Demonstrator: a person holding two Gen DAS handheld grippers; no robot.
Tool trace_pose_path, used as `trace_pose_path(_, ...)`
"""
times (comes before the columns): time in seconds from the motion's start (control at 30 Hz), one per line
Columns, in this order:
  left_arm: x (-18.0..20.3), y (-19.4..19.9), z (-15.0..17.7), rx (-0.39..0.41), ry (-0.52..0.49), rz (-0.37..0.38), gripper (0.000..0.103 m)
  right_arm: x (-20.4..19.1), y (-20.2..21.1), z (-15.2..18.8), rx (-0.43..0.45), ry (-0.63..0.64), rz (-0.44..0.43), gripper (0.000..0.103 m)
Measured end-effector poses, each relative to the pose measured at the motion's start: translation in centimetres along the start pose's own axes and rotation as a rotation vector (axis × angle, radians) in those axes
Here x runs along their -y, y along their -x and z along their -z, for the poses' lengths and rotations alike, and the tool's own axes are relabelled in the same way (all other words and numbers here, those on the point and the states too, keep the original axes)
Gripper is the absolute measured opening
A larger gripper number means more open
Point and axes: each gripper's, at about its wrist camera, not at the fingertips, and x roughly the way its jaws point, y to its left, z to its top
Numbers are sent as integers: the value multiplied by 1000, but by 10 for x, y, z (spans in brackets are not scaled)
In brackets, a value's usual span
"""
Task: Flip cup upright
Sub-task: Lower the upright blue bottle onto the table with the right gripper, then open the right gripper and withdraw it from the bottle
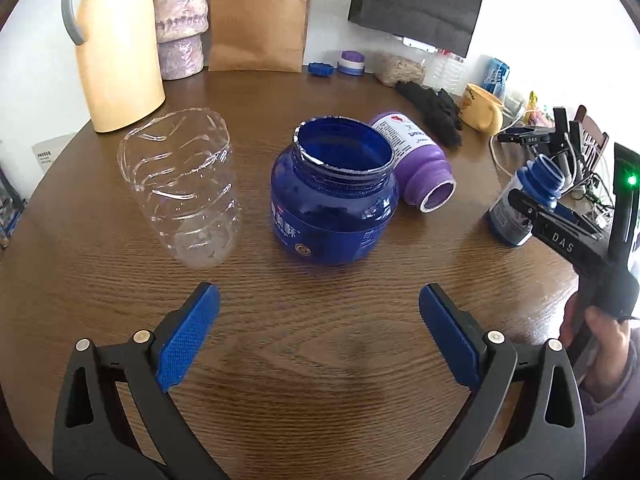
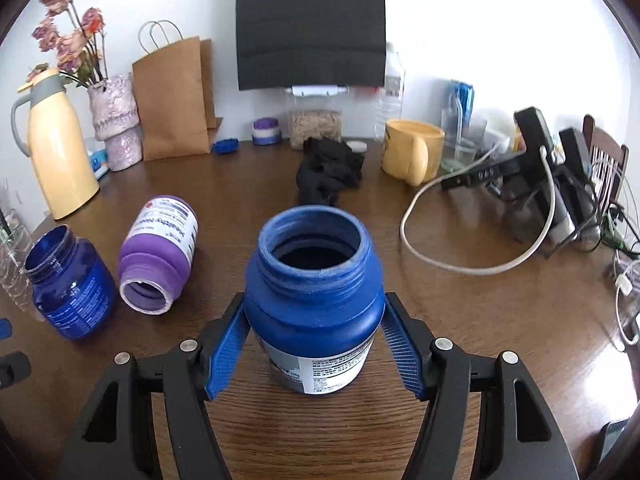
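Note:
A matte blue bottle (image 2: 312, 300) with a grey label stands upright on the table, mouth open to the top. My right gripper (image 2: 313, 300) is shut on it, blue pads (image 2: 226, 348) against its shoulders; the left wrist view shows the same gripper (image 1: 536, 208) at far right. A purple bottle (image 1: 416, 156) lies on its side, mouth facing me. Beside it a translucent blue jar (image 1: 332, 208) stands upright without a lid. A clear cut-off plastic cup (image 1: 184, 184) stands mouth up to the left. My left gripper (image 1: 318, 296) is open, short of the jar.
A cream thermos (image 1: 116, 48), pink vase (image 1: 182, 24) and paper bag (image 1: 260, 16) line the back edge. Black gloves (image 2: 328, 172), a yellow mug (image 2: 412, 152), loose lids (image 2: 266, 130) and a white cable (image 2: 460, 268) with clamps lie at the right. A hand (image 1: 596, 332) holds the right gripper.

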Motion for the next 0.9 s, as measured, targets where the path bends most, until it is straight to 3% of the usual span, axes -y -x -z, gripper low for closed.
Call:
trace_pose_path(0.2,7,13,4,25,-35,-16,101,-4,3,0,-31,25,37,71)
trace_pose_path(0.3,9,22,6,39,-50,-23,103,-1,17,0,-34,-7,17,79)
trace_pose_path(0.43,11,39,12,53,-48,-32,103,8,51,8,-26,-42,6,81)
trace_pose_path(0.63,17,75,32,95,-38,-47,103,9,100,35,-86,-74,-104,81)
trace_pose_path(0.9,25,139,84,163,-43,-59,103,-16,186,76,-29,-26,-210,81)
